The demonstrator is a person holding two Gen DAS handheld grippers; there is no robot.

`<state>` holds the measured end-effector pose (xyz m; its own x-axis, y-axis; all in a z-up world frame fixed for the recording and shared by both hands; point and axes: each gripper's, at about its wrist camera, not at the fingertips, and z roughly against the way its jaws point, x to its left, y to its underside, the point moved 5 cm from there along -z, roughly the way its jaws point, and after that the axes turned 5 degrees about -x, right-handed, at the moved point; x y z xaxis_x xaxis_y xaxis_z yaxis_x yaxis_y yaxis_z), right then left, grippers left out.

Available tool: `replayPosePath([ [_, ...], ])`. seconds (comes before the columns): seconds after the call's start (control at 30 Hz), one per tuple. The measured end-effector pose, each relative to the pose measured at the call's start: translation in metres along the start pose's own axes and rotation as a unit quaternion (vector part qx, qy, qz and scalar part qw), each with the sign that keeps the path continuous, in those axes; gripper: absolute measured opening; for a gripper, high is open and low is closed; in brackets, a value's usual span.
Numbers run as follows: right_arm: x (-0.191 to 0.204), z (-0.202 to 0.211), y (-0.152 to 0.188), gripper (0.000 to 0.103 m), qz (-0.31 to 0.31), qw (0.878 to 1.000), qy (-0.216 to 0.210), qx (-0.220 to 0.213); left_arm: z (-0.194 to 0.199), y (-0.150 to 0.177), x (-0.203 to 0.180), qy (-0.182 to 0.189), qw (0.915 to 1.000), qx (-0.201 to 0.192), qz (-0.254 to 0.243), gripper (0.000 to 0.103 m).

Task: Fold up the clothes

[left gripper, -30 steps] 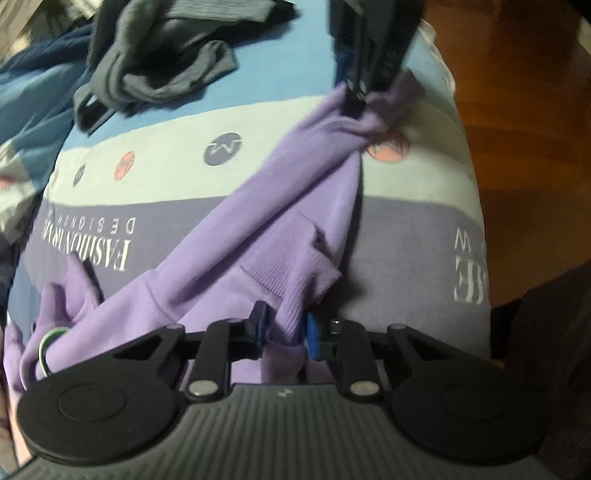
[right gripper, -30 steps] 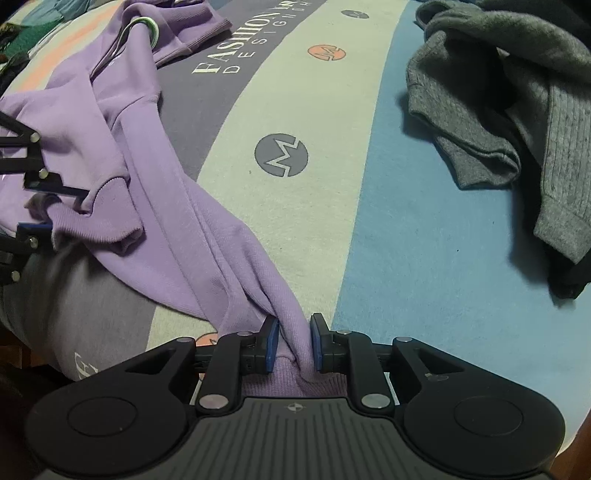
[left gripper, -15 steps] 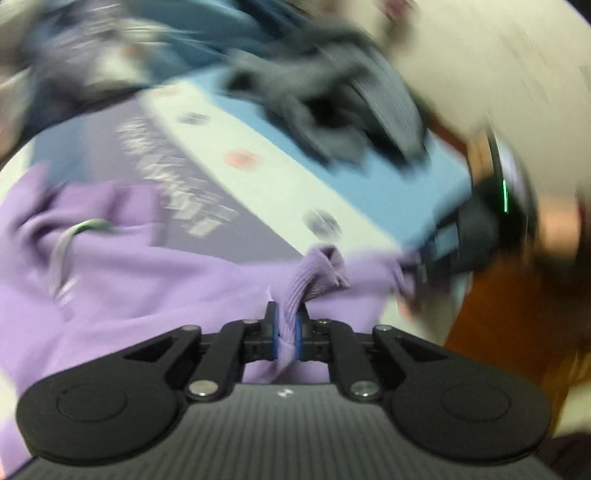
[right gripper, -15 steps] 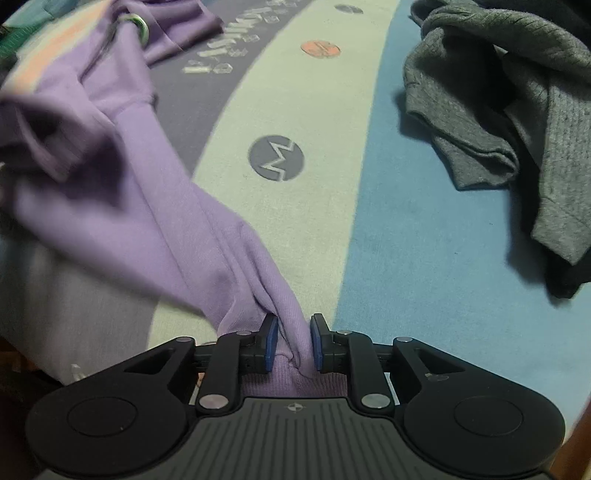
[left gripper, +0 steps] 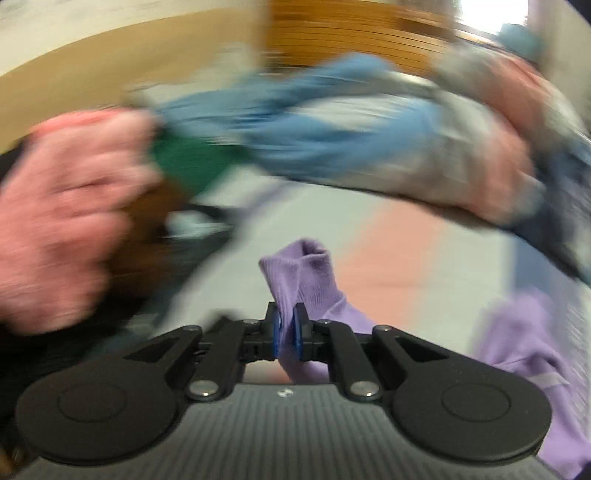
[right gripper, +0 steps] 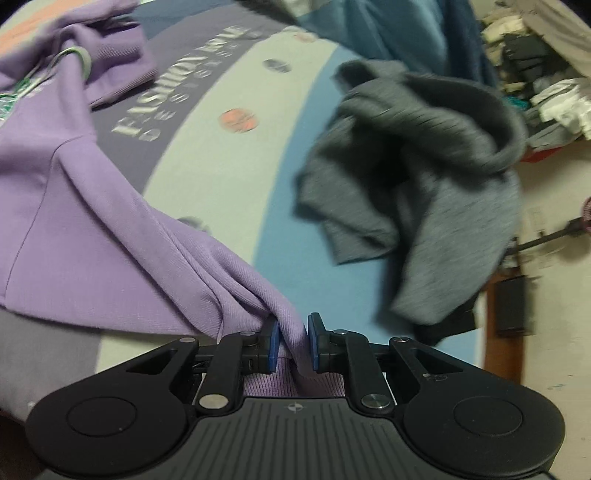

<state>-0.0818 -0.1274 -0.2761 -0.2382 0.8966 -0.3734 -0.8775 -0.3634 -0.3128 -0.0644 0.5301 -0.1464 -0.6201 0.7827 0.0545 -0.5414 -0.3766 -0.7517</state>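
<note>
A purple sweatshirt (right gripper: 85, 221) lies spread over the striped bed cover (right gripper: 229, 177), its green-edged collar at the far left. My right gripper (right gripper: 291, 339) is shut on a bunched fold of its hem near the bed's front edge. In the left wrist view, my left gripper (left gripper: 286, 332) is shut on the sweatshirt's ribbed purple cuff (left gripper: 303, 269), which sticks up between the blue pads. More purple cloth (left gripper: 524, 350) hangs at the lower right there. That view is heavily blurred by motion.
A crumpled grey sweater (right gripper: 424, 177) lies on the blue stripe at the right. A dark blue garment (right gripper: 399, 33) sits at the far end. Blurred pink, blue and green bedding or clothes (left gripper: 295, 122) fill the left wrist view. Clutter stands beyond the bed at the right.
My left gripper has swung round with the cuff in it, so its view went from the bed end to the piled bedding. The right gripper kept its hold while the sweatshirt was drawn flatter.
</note>
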Motion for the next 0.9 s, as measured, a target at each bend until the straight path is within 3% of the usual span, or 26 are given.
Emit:
replayPosePath([
  [0.1,-0.009,0.010,-0.008,0.016,0.010,1.000,0.019,0.006,-0.002,-0.002,0.063,-0.051,0.9983,0.010,0.025,0.008],
  [0.2,-0.019,0.019,-0.016,0.016,0.020,0.999,0.038,0.012,0.006,-0.001,0.097,-0.088,0.9960,0.001,0.018,0.005],
  [0.3,-0.027,0.028,-0.022,0.016,0.028,0.998,0.052,0.021,0.008,0.002,0.120,-0.067,0.9971,0.011,0.035,0.005],
  [0.37,-0.026,0.022,-0.022,0.017,0.034,0.998,0.037,0.044,-0.001,0.005,0.106,-0.063,0.9977,0.017,-0.018,0.005],
  [0.4,-0.026,0.018,-0.021,0.025,0.031,0.997,0.031,0.056,-0.006,0.006,0.093,-0.057,0.9967,0.020,-0.054,0.005],
  [0.43,-0.029,0.012,-0.022,0.038,0.019,0.997,0.027,0.066,-0.008,0.009,0.071,-0.027,0.9952,0.028,-0.090,0.007],
  [0.47,-0.031,0.010,-0.023,0.044,0.002,0.997,0.025,0.066,-0.010,0.012,0.048,0.003,0.9914,0.034,-0.126,0.012],
  [0.5,-0.035,0.012,-0.027,0.047,-0.019,0.998,0.026,0.055,-0.011,0.018,0.014,0.039,0.9829,0.034,-0.177,0.028],
  [0.53,-0.038,0.015,-0.031,0.055,-0.041,0.998,0.028,0.043,-0.011,0.024,-0.020,0.075,0.9706,0.033,-0.226,0.055],
  [0.6,-0.040,0.019,-0.041,0.070,-0.096,0.995,0.002,0.011,-0.009,0.040,-0.092,0.139,0.9368,0.010,-0.321,0.084],
  [0.63,-0.037,0.019,-0.048,0.070,-0.133,0.991,-0.033,-0.009,-0.006,0.049,-0.130,0.167,0.9159,-0.009,-0.365,0.089],
  [0.7,-0.023,0.009,-0.070,0.070,-0.188,0.974,-0.121,-0.043,-0.003,0.070,-0.203,0.218,0.8730,-0.037,-0.434,0.089],
  [0.8,0.009,-0.021,-0.109,0.070,-0.247,0.939,-0.229,-0.075,-0.008,0.110,-0.293,0.256,0.8136,-0.065,-0.518,0.089],
  [0.87,0.036,-0.048,-0.137,0.068,-0.257,0.922,-0.276,-0.084,-0.016,0.135,-0.333,0.257,0.7858,-0.073,-0.558,0.089],
  [0.9,0.049,-0.062,-0.149,0.068,-0.257,0.918,-0.291,-0.085,-0.022,0.145,-0.349,0.257,0.7767,-0.075,-0.570,0.089],
])
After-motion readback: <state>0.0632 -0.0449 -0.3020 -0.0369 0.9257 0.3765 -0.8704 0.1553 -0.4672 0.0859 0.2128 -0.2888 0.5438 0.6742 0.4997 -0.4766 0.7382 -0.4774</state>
